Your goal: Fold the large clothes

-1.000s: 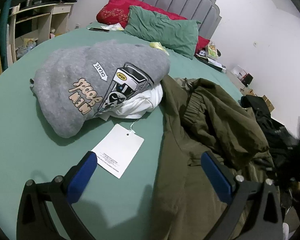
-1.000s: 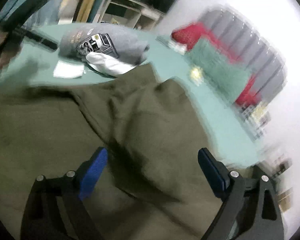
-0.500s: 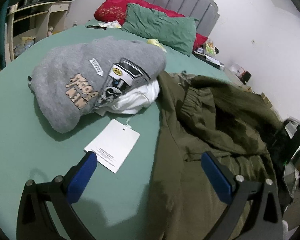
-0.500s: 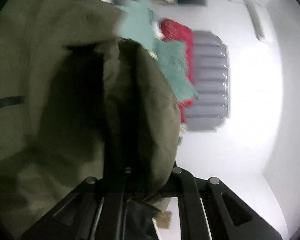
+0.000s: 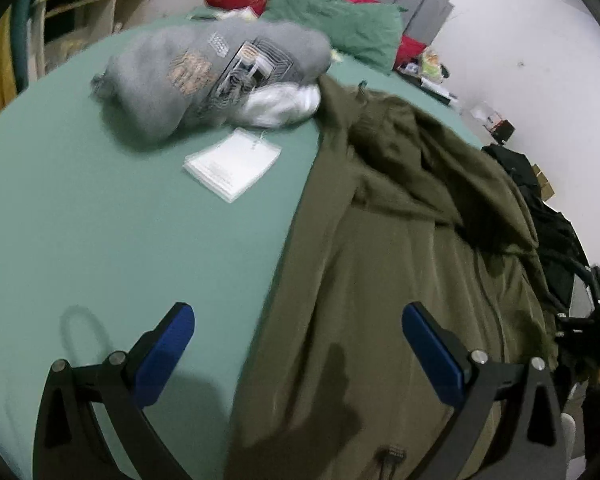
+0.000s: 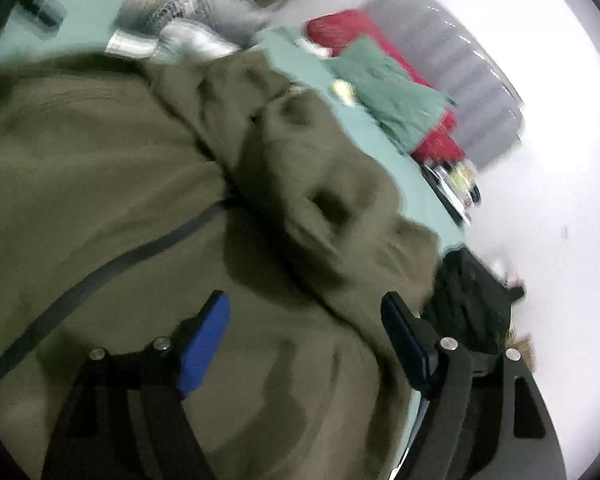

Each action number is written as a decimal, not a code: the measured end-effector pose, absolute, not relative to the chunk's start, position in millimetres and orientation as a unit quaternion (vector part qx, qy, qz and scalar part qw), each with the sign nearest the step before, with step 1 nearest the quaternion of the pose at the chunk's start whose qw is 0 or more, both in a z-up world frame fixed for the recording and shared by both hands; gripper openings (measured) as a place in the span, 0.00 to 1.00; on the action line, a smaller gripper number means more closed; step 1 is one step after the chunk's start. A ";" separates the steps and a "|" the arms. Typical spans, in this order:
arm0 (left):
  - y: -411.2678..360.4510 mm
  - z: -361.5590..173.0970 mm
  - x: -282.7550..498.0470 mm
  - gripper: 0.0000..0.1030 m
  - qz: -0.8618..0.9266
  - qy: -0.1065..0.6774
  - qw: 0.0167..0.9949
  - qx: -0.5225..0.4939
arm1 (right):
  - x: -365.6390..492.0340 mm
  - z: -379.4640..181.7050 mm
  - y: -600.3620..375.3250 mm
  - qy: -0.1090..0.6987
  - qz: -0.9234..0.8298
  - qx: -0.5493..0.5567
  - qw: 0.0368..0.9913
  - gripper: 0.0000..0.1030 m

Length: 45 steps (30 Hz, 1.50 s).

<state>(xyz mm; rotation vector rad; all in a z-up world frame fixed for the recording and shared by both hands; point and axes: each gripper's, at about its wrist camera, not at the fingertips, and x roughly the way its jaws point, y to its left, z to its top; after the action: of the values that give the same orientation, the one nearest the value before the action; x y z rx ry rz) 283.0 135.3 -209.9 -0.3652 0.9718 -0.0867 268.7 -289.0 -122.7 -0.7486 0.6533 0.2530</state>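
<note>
A large olive-green jacket (image 5: 400,248) lies spread on the green bed, with one part folded over its upper right side. My left gripper (image 5: 298,344) is open and empty, hovering over the jacket's left edge. In the right wrist view the same jacket (image 6: 112,168) fills the frame, with a dark zipper line across it. My right gripper (image 6: 304,332) is open and empty just above the jacket's folded part. Both views are motion-blurred.
A folded grey sweatshirt (image 5: 204,76) on a white garment (image 5: 280,104) lies at the back left, with a white tag (image 5: 232,164) beside it. Green and red pillows (image 5: 340,28) lean on the headboard. Dark clothes (image 5: 548,220) hang at the bed's right edge.
My right gripper was shut on jacket fabric half a second ago; it is now open and free of it. My left gripper has moved forward and to the right over the jacket.
</note>
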 end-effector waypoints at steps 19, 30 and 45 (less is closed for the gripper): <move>98.5 -248.3 190.2 1.00 -0.012 0.564 0.822 -0.074 | 182.7 -212.9 -477.9 0.466 0.019 0.178 0.867 0.72; 102.4 -217.7 167.4 0.88 0.020 0.497 0.858 -0.132 | 160.3 -231.6 -440.7 0.481 -0.081 0.118 0.865 1.00; 95.5 -239.1 153.2 0.16 0.009 0.552 0.826 -0.116 | 103.6 -209.3 -480.1 0.389 -0.007 0.274 0.879 0.10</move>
<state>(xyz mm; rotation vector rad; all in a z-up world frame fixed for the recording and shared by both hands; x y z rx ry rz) 153.2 95.5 -239.2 -0.2472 1.1733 0.0201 103.6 -480.1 -209.3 0.5703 0.8119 -0.0143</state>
